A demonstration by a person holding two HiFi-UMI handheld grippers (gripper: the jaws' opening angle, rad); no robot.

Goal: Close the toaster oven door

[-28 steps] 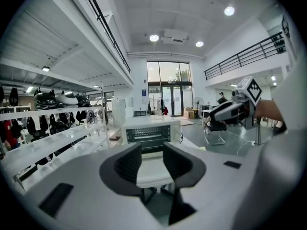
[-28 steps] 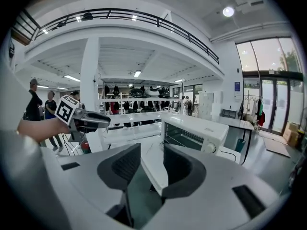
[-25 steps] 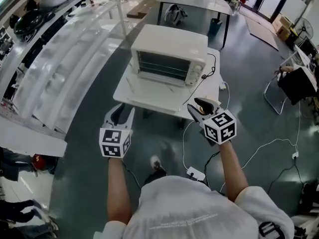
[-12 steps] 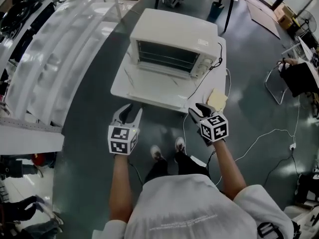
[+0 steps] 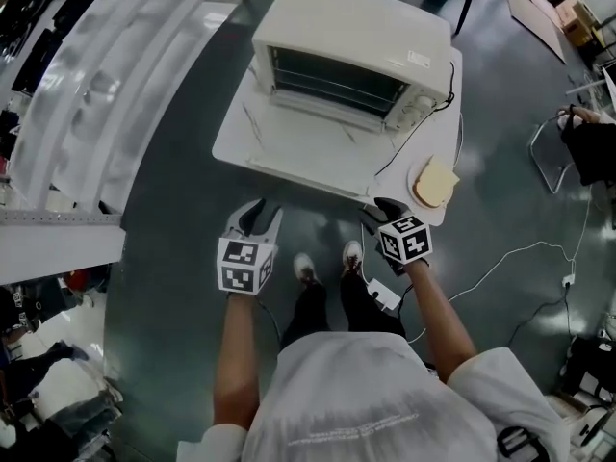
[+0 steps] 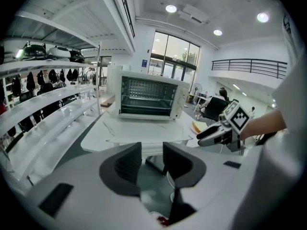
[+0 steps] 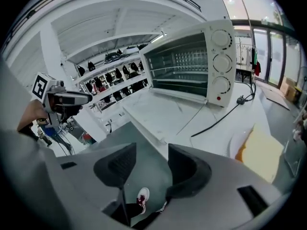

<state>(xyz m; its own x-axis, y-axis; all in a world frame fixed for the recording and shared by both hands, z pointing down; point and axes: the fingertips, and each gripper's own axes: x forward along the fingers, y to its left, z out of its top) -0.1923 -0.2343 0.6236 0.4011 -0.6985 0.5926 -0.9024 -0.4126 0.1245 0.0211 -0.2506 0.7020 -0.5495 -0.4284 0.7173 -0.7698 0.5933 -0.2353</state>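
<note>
The white toaster oven (image 5: pixel 351 41) stands on a small white table (image 5: pixel 231 142). Its door (image 5: pixel 313 152) hangs open and lies flat toward me, so the wire rack inside shows. The left gripper view also shows the oven (image 6: pixel 146 97) and its door (image 6: pixel 139 128). Both grippers hang below and in front of the table's near edge, apart from the door. My left gripper (image 5: pixel 258 218) is open with nothing between its jaws. My right gripper (image 5: pixel 378 216) is near the table's right corner. Its jaws have just been opening and stand open and empty.
A plate with a slice of toast (image 5: pixel 434 182) sits on the table's right front corner, also seen as toast (image 7: pixel 259 152). The oven's black cable (image 5: pixel 416 131) runs across the table. A power strip (image 5: pixel 385 296) lies on the floor by the person's feet. Long white shelving (image 5: pixel 87 94) stands at the left.
Both grippers have dropped lower in front of the table. The right gripper's jaws have spread wider. The head view has tipped down, bringing the toast plate into sight.
</note>
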